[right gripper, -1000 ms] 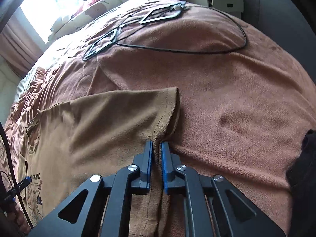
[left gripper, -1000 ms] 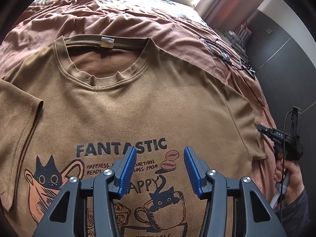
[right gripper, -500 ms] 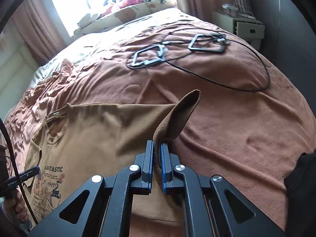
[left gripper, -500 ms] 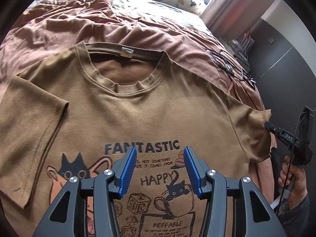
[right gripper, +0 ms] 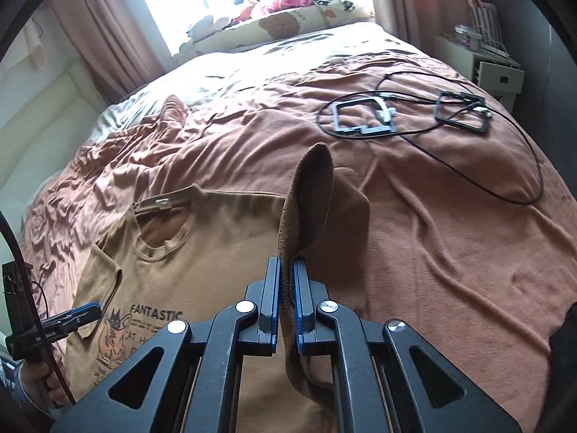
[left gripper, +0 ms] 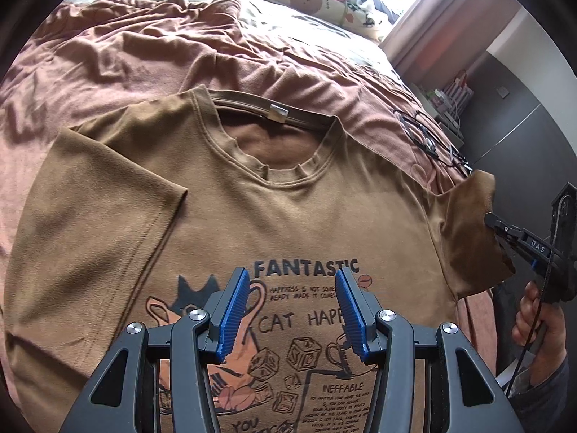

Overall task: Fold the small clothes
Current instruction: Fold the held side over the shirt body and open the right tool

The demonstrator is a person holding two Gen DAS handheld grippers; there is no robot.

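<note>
The brown T-shirt (left gripper: 288, 216) lay flat on the bed's blanket (left gripper: 108, 72). The right gripper (right gripper: 286, 270) pinched its lifted right sleeve (right gripper: 306, 198); the left gripper (left gripper: 292, 296) hovered unclenched above the print.

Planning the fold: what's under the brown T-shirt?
The brown T-shirt lies on a rust-brown blanket, visible around it and through the neckline. Anything beneath the shirt's body is covered.
</note>
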